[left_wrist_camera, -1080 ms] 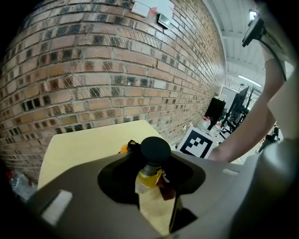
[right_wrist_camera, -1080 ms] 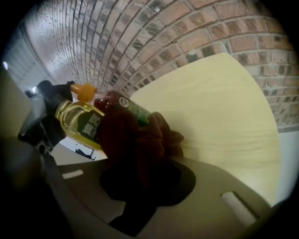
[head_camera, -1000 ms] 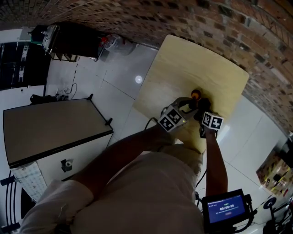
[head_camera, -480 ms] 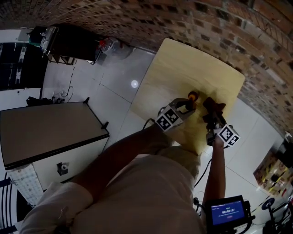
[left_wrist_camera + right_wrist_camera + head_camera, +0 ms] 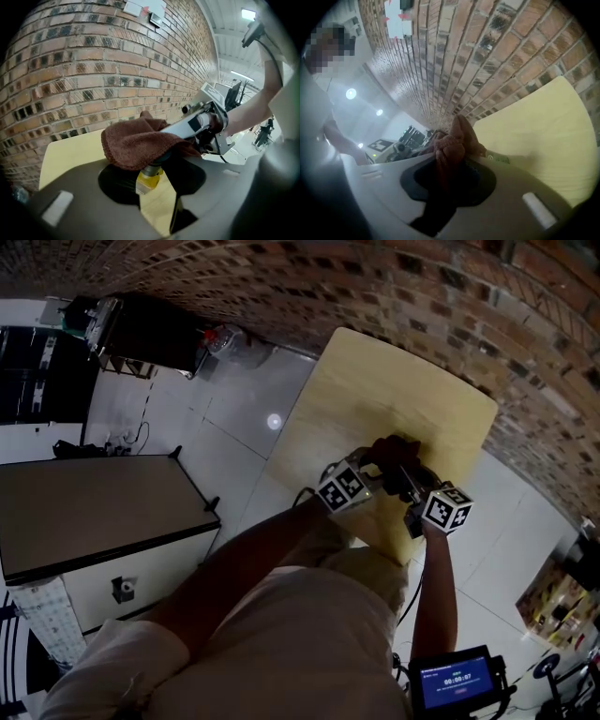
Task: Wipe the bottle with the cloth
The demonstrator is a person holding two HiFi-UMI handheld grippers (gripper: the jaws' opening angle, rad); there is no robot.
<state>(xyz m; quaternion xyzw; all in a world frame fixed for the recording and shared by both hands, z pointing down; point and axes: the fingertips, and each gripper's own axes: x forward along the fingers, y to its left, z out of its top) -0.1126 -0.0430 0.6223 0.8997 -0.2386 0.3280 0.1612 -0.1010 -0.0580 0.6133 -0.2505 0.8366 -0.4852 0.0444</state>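
In the head view a pale wooden table [image 5: 403,381] sits in the upper middle of the frame, against a brick wall [image 5: 422,287] that runs across the top. Both of the person's arms reach to the table's near edge, slightly right of centre.

The left gripper [image 5: 154,187] has its jaws closed to a narrow gap on a small bottle [image 5: 148,178] of yellow liquid, gripping it on both sides below its dark neck. The bottle stands roughly upright over the table, at the lower middle of the left gripper view.

A brown cloth [image 5: 133,143] is draped over the top of the bottle and covers its cap. In the head view the cloth hides the bottle completely.

The right gripper [image 5: 447,180] comes in from the right, and its jaws are clamped on a bunched fold of the cloth, which fills the space between them in the right gripper view. The loose part of the cloth spreads forward over the bottle.

A grey-topped cabinet [image 5: 94,502] fills the left of the head view, and a small lit screen [image 5: 457,676] shows at the lower right.
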